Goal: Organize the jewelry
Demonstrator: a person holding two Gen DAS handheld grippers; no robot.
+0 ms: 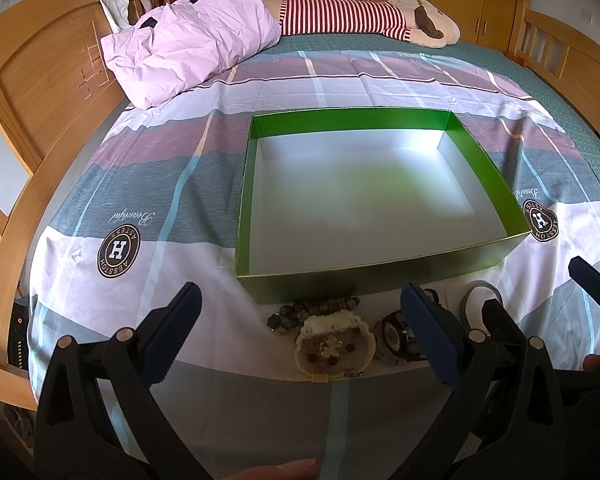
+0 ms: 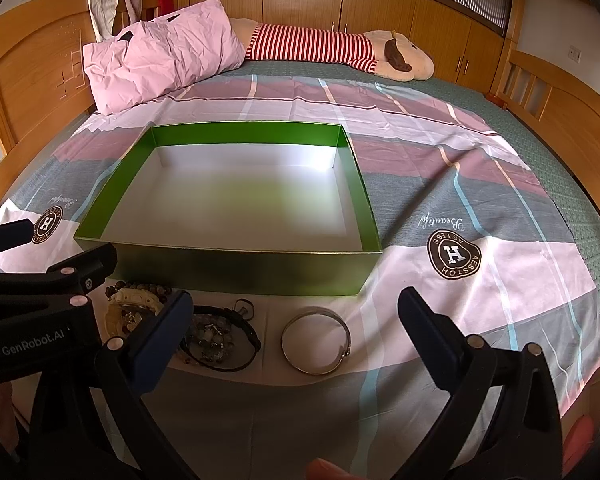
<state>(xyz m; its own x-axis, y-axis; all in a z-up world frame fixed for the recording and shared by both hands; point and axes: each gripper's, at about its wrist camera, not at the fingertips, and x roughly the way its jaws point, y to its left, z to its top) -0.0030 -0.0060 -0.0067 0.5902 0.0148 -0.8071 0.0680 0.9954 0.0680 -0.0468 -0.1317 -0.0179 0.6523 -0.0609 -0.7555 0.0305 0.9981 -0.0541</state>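
One green box [image 2: 236,268], one silver bangle [image 2: 316,342], one cream watch [image 1: 334,346], one bead string [image 1: 324,305].

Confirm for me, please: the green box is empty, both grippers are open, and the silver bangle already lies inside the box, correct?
Not quite. The silver bangle lies on the bedsheet in front of the green box, as the right wrist view shows. The box is empty, and the left gripper and right gripper are open.

The box [image 1: 480,152] is green with a white floor. The bedsheet [image 2: 480,184] carries pink, grey and white blocks, pale blue stripes and brown round logos. The pillow [image 1: 188,44] is pink; the plush toy [image 2: 312,46] wears red-and-white stripes. The bangle [image 2: 316,346] is silver.
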